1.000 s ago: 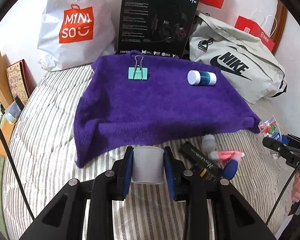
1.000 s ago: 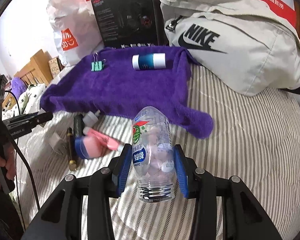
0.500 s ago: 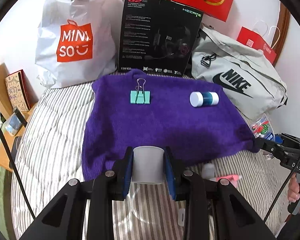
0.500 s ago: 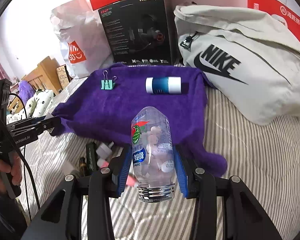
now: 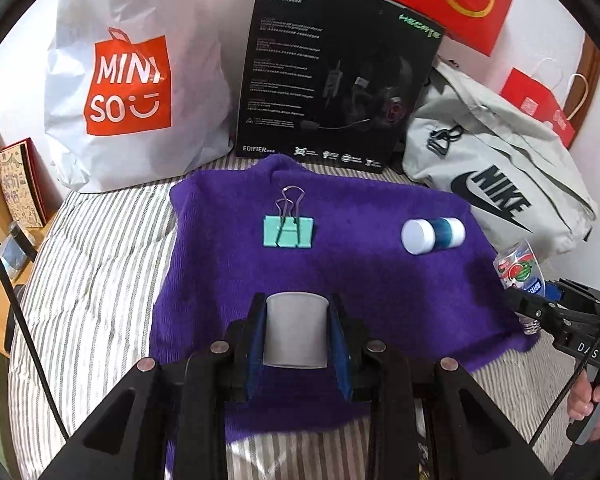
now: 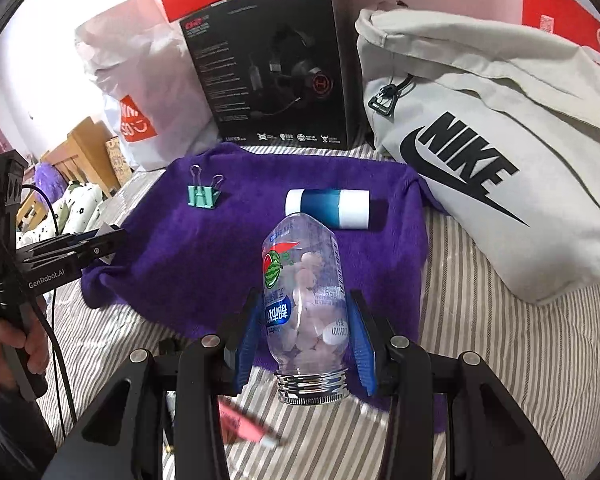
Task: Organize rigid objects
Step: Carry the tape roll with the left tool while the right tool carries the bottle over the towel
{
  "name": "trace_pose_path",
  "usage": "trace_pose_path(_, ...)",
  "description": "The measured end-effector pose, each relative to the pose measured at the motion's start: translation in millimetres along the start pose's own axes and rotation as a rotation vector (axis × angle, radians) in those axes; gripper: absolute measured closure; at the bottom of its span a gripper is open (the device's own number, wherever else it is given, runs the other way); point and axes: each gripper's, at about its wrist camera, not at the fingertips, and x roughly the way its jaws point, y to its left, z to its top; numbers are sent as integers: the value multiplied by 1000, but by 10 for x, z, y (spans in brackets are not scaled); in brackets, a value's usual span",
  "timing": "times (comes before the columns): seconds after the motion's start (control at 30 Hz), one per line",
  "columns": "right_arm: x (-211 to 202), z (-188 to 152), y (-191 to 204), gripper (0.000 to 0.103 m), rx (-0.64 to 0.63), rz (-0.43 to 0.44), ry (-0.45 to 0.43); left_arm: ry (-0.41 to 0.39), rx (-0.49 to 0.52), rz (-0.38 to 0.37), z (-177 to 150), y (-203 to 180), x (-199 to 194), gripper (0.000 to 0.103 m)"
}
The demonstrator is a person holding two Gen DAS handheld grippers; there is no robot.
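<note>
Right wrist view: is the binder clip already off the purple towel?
No. The green binder clip lies on the purple towel, near its far left corner, left of the blue-and-white tube.

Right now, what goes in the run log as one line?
left gripper: shut on grey cap | right gripper: shut on clear bottle | purple towel: binder clip, blue-white tube

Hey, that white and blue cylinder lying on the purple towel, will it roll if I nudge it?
Probably: the white and blue cylinder lies on its round side, so a sideways nudge should roll it. The fuzzy purple towel would likely slow it soon. It looks like smooth, rigid plastic, so it may be slippery in a grip.
</note>
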Motion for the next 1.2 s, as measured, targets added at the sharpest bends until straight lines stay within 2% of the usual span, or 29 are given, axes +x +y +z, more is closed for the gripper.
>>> trace_pose_path(0.33, 401, 245, -116, 61, 13, 11, 9, 19, -13, 8, 125, 101, 385, 75)
trace_pose_path(0.47, 513, 240, -167, 61, 29, 7, 27, 21, -3, 8, 104, 110, 409, 75)
trace_pose_path(0.53, 517, 214, -150, 61, 13, -27, 22, 24, -14, 7, 92, 135, 424, 75)
trace_pose_path(0.77, 612, 157, -115, 61, 14, -26, 30, 11, -34, 3, 109, 206, 403, 75)
trace_pose_path(1.0, 752, 126, -133, 61, 20, -53, 53, 31, -40, 23, 87, 264, 498, 75)
trace_pose_path(1.2, 771, 125, -106, 61, 2, -85, 45, 39, 6, 94, 81, 194, 567, 75)
